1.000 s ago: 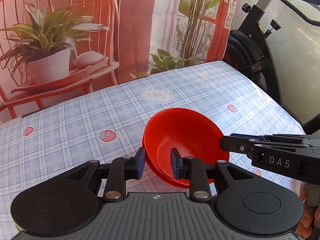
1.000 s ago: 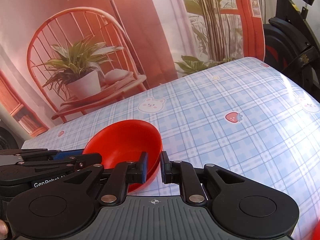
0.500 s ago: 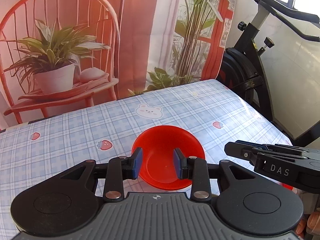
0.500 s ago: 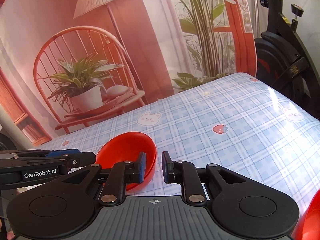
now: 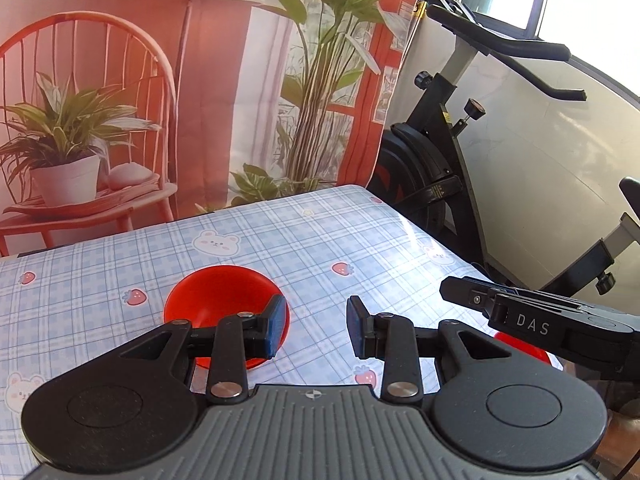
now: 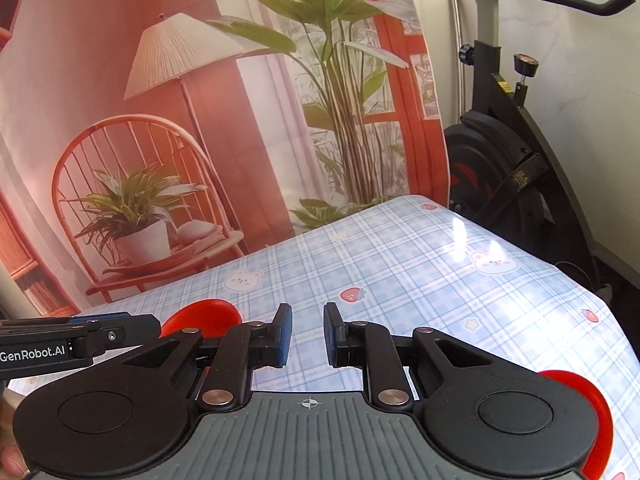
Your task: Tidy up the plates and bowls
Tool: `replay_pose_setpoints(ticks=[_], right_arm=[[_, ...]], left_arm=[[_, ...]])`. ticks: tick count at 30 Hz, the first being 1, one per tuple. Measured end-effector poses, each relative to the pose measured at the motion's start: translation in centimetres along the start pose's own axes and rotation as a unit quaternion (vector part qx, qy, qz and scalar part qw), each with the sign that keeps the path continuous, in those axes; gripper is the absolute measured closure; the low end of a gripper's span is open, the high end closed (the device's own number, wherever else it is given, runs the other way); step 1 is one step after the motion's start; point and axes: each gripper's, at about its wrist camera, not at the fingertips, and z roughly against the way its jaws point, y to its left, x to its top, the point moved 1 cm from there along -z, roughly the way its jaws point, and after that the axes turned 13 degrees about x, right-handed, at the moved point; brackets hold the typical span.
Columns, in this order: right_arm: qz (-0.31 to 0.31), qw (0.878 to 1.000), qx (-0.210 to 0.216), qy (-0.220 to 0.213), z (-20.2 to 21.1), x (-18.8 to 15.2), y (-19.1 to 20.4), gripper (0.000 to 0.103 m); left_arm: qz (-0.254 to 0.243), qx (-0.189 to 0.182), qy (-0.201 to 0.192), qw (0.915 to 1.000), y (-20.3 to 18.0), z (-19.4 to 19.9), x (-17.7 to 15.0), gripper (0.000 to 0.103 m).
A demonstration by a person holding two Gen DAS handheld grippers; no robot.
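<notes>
A red bowl [image 5: 218, 300] stands upright on the checked tablecloth [image 5: 304, 248], just beyond my left gripper's left finger. My left gripper [image 5: 316, 330] is open and empty, pulled back above the table. The bowl also shows in the right wrist view [image 6: 200, 314], partly hidden behind the fingers. My right gripper [image 6: 307, 336] is open and empty. A second red dish [image 6: 596, 412] lies at the near right table edge, mostly hidden behind the right gripper body; it peeks out in the left wrist view [image 5: 520, 350] under the right gripper [image 5: 532, 320].
A black exercise bike [image 5: 448, 168] stands just past the table's right edge. A printed backdrop with a chair and plants [image 5: 120, 120] hangs behind the far edge. The table's right edge [image 6: 600, 292] drops off near the second dish.
My left gripper let go of the red bowl, opened wider and drew back up and to the right. My right gripper also opened and pulled back from the bowl.
</notes>
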Motion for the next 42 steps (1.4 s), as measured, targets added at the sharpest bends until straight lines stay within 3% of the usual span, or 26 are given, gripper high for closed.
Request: replay_pose_setpoints(ticks=[16, 20, 27, 39, 42], right_arm=[[-0.035, 0.993, -0.103, -0.036, 6.7, -2.5, -8.2, 0.086], [-0.065, 0.988, -0.132, -0.041, 7.5, -3.6, -11.1, 0.086], [-0.093, 0.98, -0.172, -0.04, 8.0, -5.2, -14.2, 0.084], [-0.127, 0.978, -0.165, -0.004, 8.7, -8.3, -15.2, 0.084], [-0.126, 0.98, -0.155, -0.001, 8.7, -8.7, -15.0, 0.091]], left_arm=[[-0.059, -0.066, 0.019, 0.9959, -7.3, -1.9, -1.8, 0.068], [-0.076, -0.092, 0.027, 0.9925, -8.7, -2.1, -2.5, 0.068], [-0.09, -0.104, 0.044, 0.9895, -10.1, -2.8, -3.0, 0.066], [-0.11, -0.124, 0.077, 0.9831, -12.0, -3.5, -4.8, 0.066], [-0.112, -0.13, 0.092, 0.9809, -12.2, -3.9, -5.2, 0.066]])
